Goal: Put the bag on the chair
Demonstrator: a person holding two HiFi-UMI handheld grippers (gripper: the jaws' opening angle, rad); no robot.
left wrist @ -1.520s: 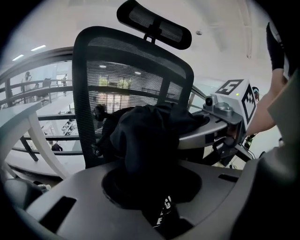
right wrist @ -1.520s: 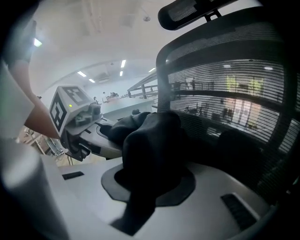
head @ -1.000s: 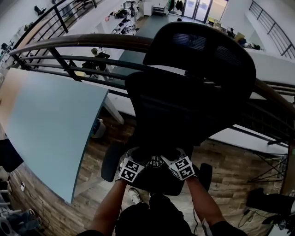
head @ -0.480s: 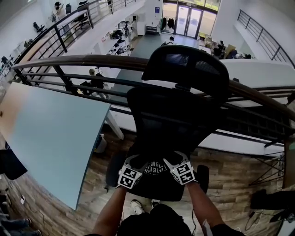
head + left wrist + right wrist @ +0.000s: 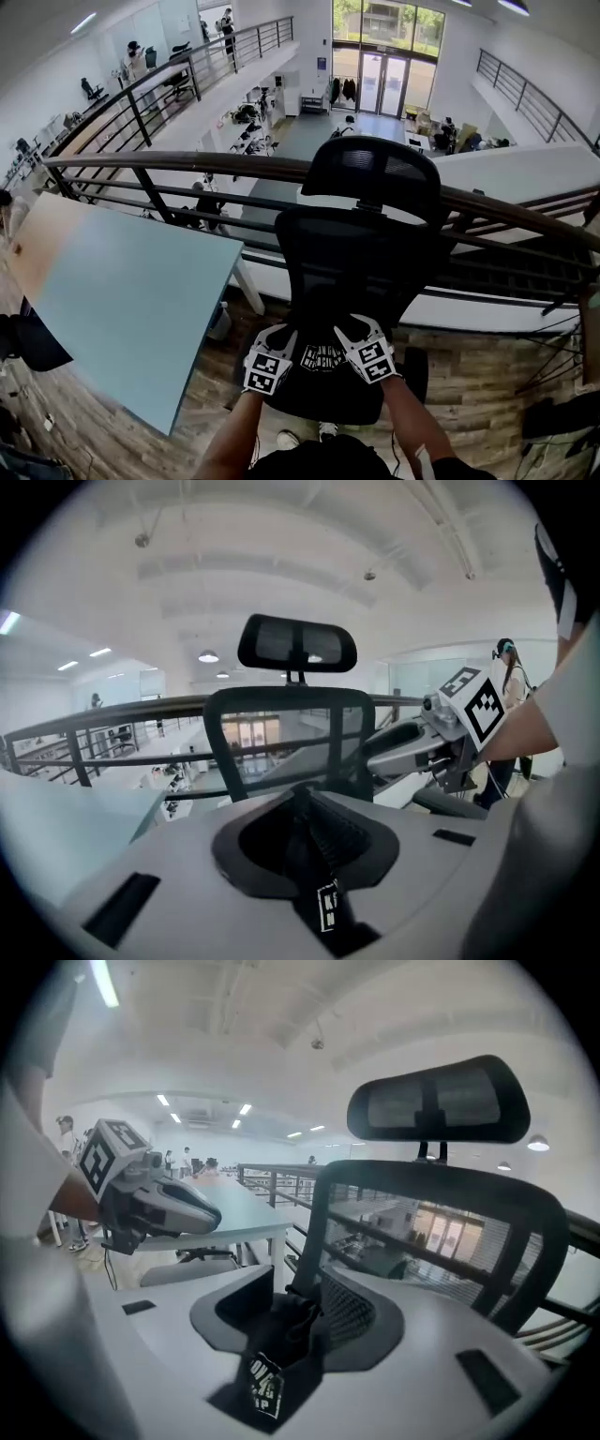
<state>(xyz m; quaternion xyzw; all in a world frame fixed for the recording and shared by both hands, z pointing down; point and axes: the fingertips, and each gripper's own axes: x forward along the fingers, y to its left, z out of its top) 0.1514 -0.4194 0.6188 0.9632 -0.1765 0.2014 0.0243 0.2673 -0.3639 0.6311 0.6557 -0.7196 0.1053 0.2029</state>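
2 grippers meet low in the head view, in front of a black mesh chair [image 5: 361,253] that faces the person. The left gripper [image 5: 281,342] is at 9 o'clock of the bag [image 5: 322,356] and the right gripper [image 5: 349,333] at 3 o'clock, each with its marker cube turned up toward the camera.

The bag is a small dark bundle with white print. It hangs between the 2 grippers over the front of the chair's seat [image 5: 319,401], at 6 o'clock of the backrest. Whether its underside touches the seat cannot be told.

In the left gripper view, that gripper's fingers [image 5: 178,864] have just been closing and now stand narrow. They pinch a fold of the bag's black fabric, which rises out of the slot between them. A label [image 5: 328,907] with white print hangs from the fold toward 6 o'clock.

In the right gripper view, the fingers [image 5: 441,1335] have just been closing too. They stand wider and clamp a thicker bunch of the same fabric, with a printed tag [image 5: 265,1379] at 7 o'clock of the bunch.

The chair's headrest [image 5: 373,173] is at 12 o'clock of the backrest. A pale blue surface [image 5: 122,300] lies at 9 o'clock of the chair, just beside it. A dark railing [image 5: 187,167] crosses behind the chair, and a wooden floor [image 5: 469,375] shows beneath the seat. The person's 2 forearms [image 5: 234,431] come in from 6 o'clock.
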